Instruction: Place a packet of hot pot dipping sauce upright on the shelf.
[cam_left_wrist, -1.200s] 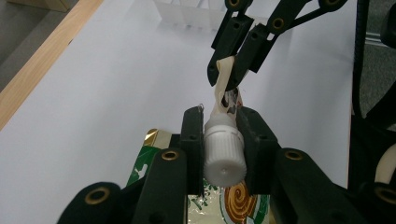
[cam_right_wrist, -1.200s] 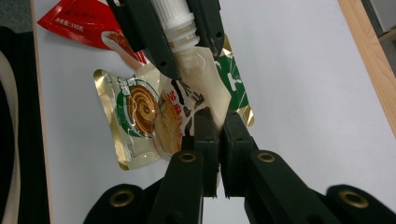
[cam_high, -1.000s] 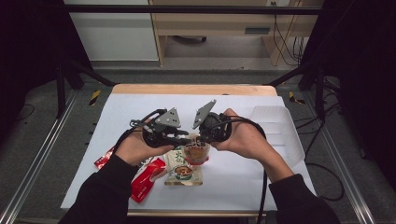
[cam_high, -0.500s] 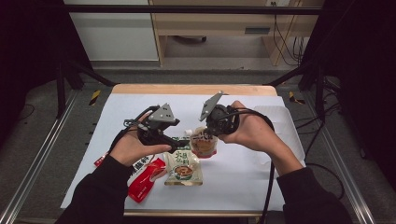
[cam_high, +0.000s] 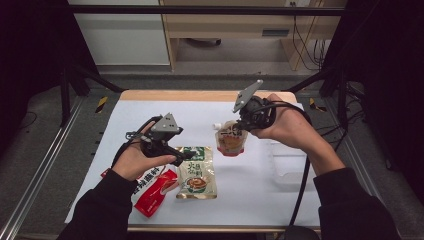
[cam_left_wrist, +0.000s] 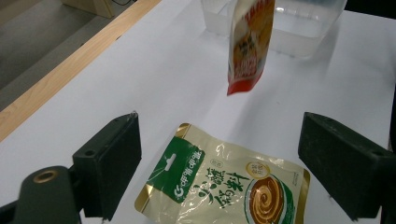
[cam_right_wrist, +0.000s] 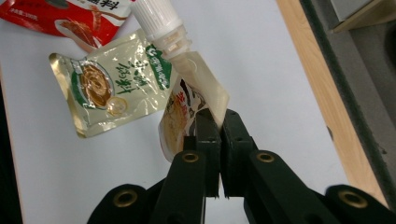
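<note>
Right gripper (cam_high: 240, 125) is clamped on the top corner of the spout pouch (cam_high: 230, 139), which hangs free below the jaws, clear of the table (cam_high: 300, 200). In the right gripper view the two jaws sit flat together on the pouch's (cam_right_wrist: 187, 112) seam, just beside the white cap (cam_right_wrist: 156, 18). That looks like a sensible pinch: the seam is thin and stiff, so the soft body can dangle without getting squeezed.

Left gripper (cam_high: 187, 156) has just been opening its jaws, and nothing sits between them. In its own view the jaws stand wide on either side, with the green pouch (cam_left_wrist: 224, 186) lying flat on the table below and just ahead of them. The spout pouch (cam_left_wrist: 247, 42) hangs farther out in front, and beyond it stands a clear tub (cam_left_wrist: 308, 28).

From above, that tub (cam_high: 287, 162) sits below the right hand (cam_high: 285, 127), near the table's edge, so my guess is the hanging pouch is headed there. The red pouch (cam_high: 155, 187) lies partly under the left hand (cam_high: 132, 160), touching the green pouch (cam_high: 196, 172). The wide left jaws suggest the green one comes next.
</note>
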